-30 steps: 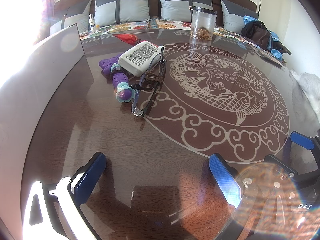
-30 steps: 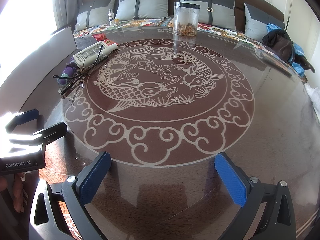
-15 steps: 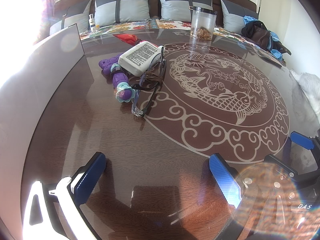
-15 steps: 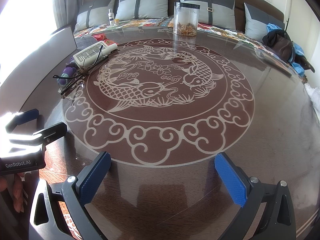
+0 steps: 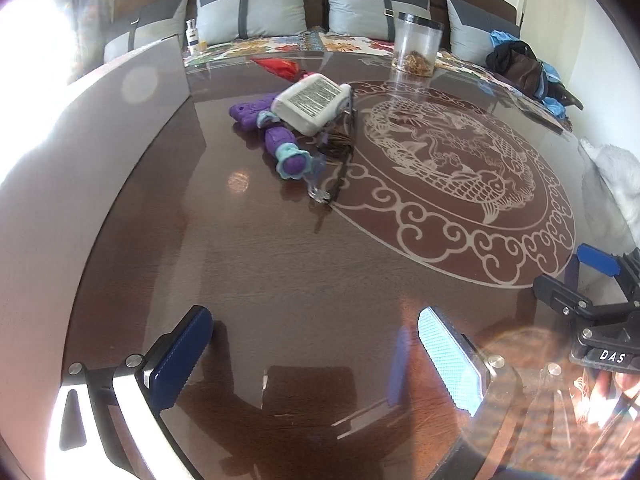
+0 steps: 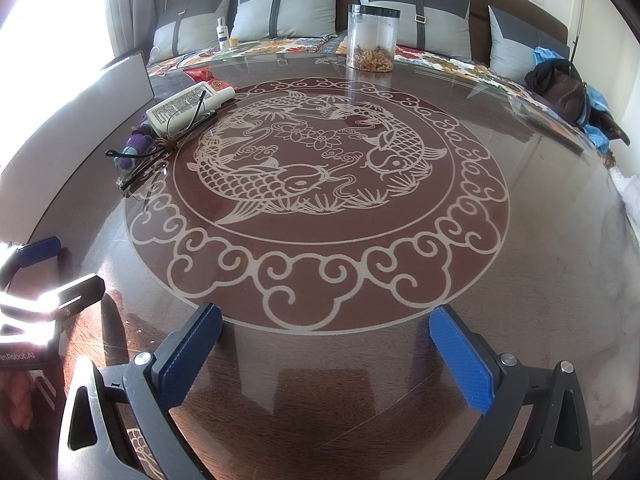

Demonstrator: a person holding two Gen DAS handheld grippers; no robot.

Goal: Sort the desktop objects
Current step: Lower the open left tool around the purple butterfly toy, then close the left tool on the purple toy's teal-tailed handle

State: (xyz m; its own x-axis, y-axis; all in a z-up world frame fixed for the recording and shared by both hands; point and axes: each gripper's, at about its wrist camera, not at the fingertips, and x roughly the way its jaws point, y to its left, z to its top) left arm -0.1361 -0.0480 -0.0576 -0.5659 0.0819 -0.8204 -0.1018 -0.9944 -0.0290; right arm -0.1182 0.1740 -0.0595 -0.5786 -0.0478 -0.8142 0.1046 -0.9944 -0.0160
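Both grippers are spread wide and holding nothing, so by my read nothing's been picked up and the sorting is only at the reaching stage. Left gripper [image 5: 316,356] hangs low over bare wood near the table [image 5: 280,280] edge, and the right gripper [image 6: 326,356] sits over the front of the carved fish circle, with the pile well ahead and off to its left. Moving out from there, the stuff to sort is all bunched in one heap at the circle's left rim: glasses [image 5: 332,168] nearest, one lens end poking toward the camera, then the purple toy [image 5: 280,148] just beside them on the left, then the white bottle [image 5: 312,102] lying on its side, propped on the toy, with one glasses arm leaning on it. There's a knot of brown cord [image 6: 166,143] tangled in with the glasses too. Behind that, a red packet [image 5: 280,67] lies flat. Next move probably belongs to the left gripper since it's lined up with the heap; I'd go for the glasses first as they're closest, but the arm leaning on the bottle means a careless pull could drag everything. Far side of the table has a clear jar [image 6: 372,38] with a dark lid on, upright, with a shallow layer of brownish dried bits in the bottom, can't tell what exactly. No obvious sorting bin anywhere in view.
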